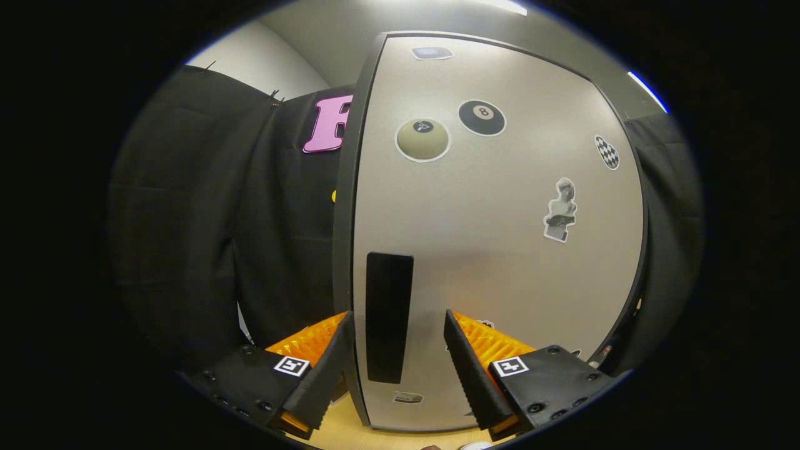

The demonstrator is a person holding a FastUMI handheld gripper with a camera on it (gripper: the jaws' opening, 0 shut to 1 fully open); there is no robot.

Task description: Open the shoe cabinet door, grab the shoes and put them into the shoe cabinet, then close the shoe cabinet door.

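**A:** In the gripper view, where did things stand?

**B:** The gripper [397, 350] was up close to the shoe cabinet door [500, 250], its jaws spread wide and holding nothing. The door's dark vertical handle [389, 315] sat between the two fingers, a little nearer the left one, and the door's left edge [345, 250] ran down just beside that finger. Whether either finger touched the door I couldn't tell.

**A:** Was the door open?

**B:** It looked shut or nearly so; no interior was visible. Stickers [482, 117] dotted the panel. No shoes to speak of yet.

**A:** So the step was opening it. How to do that well?

**B:** My judgement: centre the handle between the fingers, push in until both could bear on it, then close firmly. After that, pull along an arc, since the hinge seemed to be on the far right side. A straight tug risked slipping off.
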